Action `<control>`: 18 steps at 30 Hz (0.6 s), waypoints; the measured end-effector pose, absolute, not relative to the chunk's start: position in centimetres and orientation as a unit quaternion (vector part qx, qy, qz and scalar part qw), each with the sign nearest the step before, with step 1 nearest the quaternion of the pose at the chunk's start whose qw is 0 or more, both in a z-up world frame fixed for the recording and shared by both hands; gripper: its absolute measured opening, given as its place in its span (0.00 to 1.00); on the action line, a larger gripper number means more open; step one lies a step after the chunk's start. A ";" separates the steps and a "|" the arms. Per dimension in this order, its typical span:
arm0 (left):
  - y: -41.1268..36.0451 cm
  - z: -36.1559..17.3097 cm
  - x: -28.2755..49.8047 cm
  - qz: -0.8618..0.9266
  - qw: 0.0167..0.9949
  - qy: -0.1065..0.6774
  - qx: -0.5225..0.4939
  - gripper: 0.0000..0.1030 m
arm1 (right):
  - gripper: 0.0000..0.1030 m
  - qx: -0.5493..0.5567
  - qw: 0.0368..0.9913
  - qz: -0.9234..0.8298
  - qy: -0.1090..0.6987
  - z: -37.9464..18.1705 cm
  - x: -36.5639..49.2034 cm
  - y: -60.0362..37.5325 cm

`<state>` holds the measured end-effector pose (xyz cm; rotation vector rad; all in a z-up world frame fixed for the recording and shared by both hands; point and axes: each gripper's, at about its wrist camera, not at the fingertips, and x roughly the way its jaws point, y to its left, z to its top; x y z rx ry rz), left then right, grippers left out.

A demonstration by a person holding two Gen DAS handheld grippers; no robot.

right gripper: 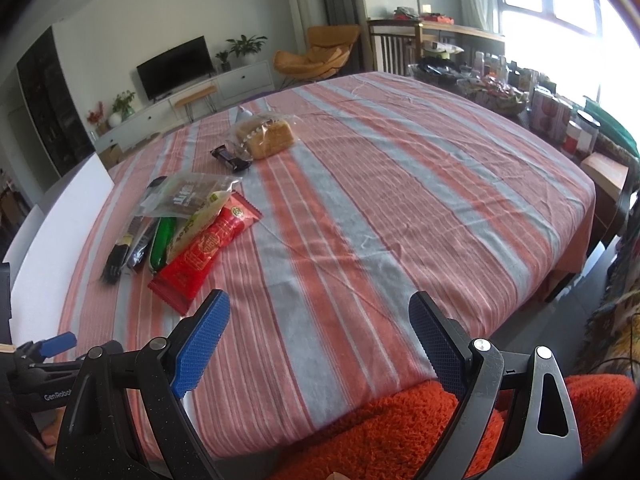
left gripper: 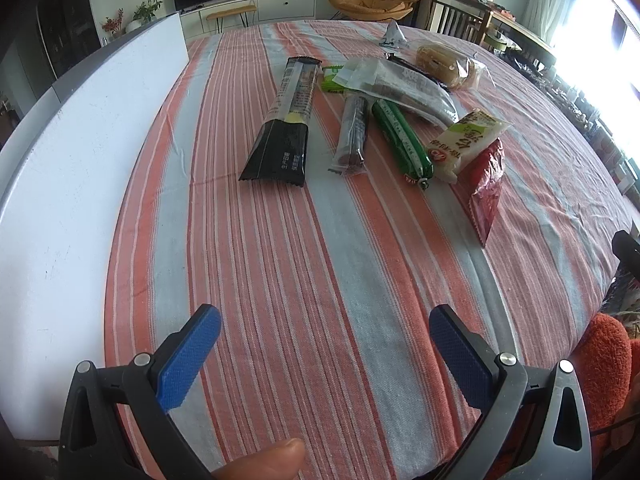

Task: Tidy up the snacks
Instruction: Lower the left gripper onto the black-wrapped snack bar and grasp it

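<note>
Nearest, at bottom of both views: left gripper (left gripper: 325, 350) and right gripper (right gripper: 319, 338), blue-padded, spread wide, empty, over bare striped orange-and-grey tablecloth (right gripper: 360, 200). Farther, centre frame: black wrapper bar (left gripper: 282, 128), green sausage stick (left gripper: 402, 140), red foil packet (right gripper: 208, 248), bagged bread loaf (right gripper: 264, 138), loose, uncontained.

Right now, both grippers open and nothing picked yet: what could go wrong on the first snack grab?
1. The snacks overlap: the white packet lies on the red packet and against the green sausage, so pulling one may drag its neighbours.
2. The black wrapper lies flat on the striped cloth; the left gripper could pinch cloth with it.
3. The bagged bread looks soft; the right gripper may squash it.
</note>
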<state>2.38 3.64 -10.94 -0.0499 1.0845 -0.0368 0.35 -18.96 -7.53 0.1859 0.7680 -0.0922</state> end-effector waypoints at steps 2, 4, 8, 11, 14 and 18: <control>3.8 -11.5 2.5 -0.014 0.852 0.522 -0.023 1.00 | 0.90 0.093 0.921 -0.045 0.375 -7.7 0.4 -19.2; 3.8 -11.8 2.4 -0.007 0.852 0.523 -0.015 1.00 | 0.90 0.099 0.920 -0.045 0.375 -7.7 0.4 -19.4; 3.9 -11.9 2.3 -0.005 0.853 0.521 -0.008 1.00 | 0.90 0.127 0.917 -0.049 0.375 -7.9 0.2 -20.5; 4.0 -11.8 2.0 -0.006 0.858 0.514 -0.005 1.00 | 0.90 0.141 0.911 -0.053 0.384 -8.2 0.4 -21.0; 4.0 -11.8 1.9 -0.014 0.863 0.505 0.001 1.00 | 0.90 0.143 0.909 -0.054 0.388 -8.3 0.6 -21.0; 4.5 -11.6 2.9 -0.026 0.850 0.526 0.003 1.00 | 0.90 0.141 0.909 -0.054 0.388 -8.4 0.5 -20.9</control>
